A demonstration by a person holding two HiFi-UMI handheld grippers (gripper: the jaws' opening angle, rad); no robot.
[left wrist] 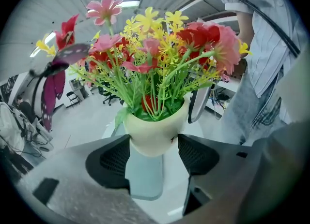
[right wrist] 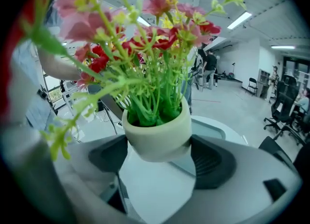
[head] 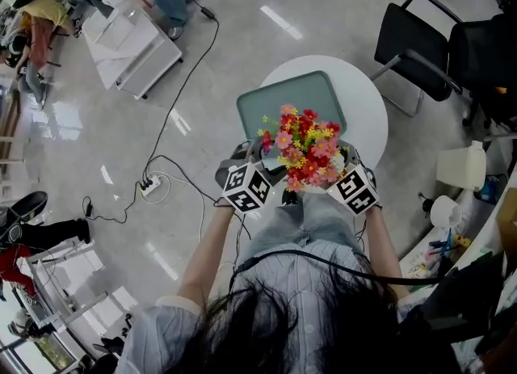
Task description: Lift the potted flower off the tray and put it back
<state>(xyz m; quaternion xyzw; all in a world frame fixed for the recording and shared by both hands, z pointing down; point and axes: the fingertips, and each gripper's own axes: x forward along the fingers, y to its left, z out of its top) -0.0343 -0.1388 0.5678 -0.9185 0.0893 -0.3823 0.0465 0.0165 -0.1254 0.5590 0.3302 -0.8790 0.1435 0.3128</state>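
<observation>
The potted flower (head: pixel 305 150), a cream pot (left wrist: pixel 154 132) with red, pink and yellow blooms, hangs in the air over the near edge of the grey-green tray (head: pixel 279 99) on the round white table (head: pixel 367 114). My left gripper (head: pixel 268 169) is shut on the pot from the left, and its pads (left wrist: pixel 112 160) press both sides. From the right, my right gripper (head: pixel 339 170) is also shut on the pot (right wrist: pixel 157 135). Below the pot I see the tray (left wrist: pixel 145 179) and the table top (right wrist: pixel 155 189). In the head view the blooms hide the pot.
Black chairs (head: pixel 424 49) stand to the right of the table. A white cabinet (head: pixel 133 37) is at the far left, and cables with a power strip (head: pixel 150 187) lie on the floor. A white container (head: pixel 460 166) sits at the right.
</observation>
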